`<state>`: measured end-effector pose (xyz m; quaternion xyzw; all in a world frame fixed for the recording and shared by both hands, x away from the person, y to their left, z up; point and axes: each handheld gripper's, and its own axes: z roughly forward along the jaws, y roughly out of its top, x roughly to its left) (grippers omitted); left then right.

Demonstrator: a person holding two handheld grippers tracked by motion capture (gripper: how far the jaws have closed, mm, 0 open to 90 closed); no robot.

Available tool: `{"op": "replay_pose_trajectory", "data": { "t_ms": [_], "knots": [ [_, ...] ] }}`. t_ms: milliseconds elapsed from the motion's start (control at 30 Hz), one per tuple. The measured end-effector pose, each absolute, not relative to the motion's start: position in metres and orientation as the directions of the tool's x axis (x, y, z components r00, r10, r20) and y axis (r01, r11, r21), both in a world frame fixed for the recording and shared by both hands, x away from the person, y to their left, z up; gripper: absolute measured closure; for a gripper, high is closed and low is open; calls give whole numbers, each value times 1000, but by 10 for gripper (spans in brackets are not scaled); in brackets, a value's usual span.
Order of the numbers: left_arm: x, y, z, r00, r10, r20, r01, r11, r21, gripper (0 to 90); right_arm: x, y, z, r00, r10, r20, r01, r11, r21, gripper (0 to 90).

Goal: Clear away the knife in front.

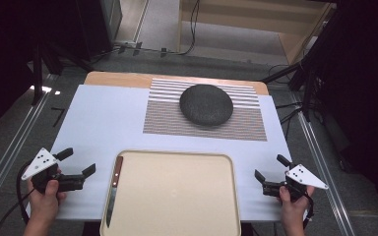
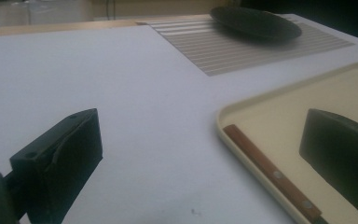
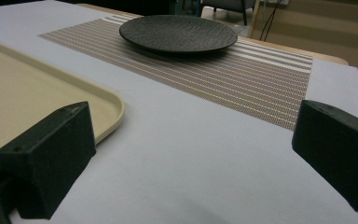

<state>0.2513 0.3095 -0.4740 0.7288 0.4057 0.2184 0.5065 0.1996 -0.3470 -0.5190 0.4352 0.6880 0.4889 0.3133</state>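
Lab: aluminium rails [image 1: 10, 142], floor cables [image 1: 193, 29].

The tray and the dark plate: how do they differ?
The tray is beige and rectangular with rounded corners; the plate is near-black and round. The tray lies at the near edge of the table with a wooden-handled knife in it; the plate sits farther back on a striped placemat, empty. Both lie flat.
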Motion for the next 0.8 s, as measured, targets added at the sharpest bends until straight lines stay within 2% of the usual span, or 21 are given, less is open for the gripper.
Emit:
{"op": "replay_pose_trajectory", "data": {
  "t_ms": [267, 567, 800],
  "knots": [
    [252, 326, -478, 537, 842, -48, 367, -182, 912, 0, 200, -347, -519, -424, 905, -5, 293, 143, 945, 0],
    [250, 328, -486, 529, 848, -42, 349, -172, 921, 0, 200, -347, -519, -424, 906, -5, 292, 142, 946, 0],
    [251, 330, -488, 525, 848, -75, 357, -140, 924, 0, 200, -347, -519, -425, 905, -9, 291, 146, 946, 0]
  ]
}}
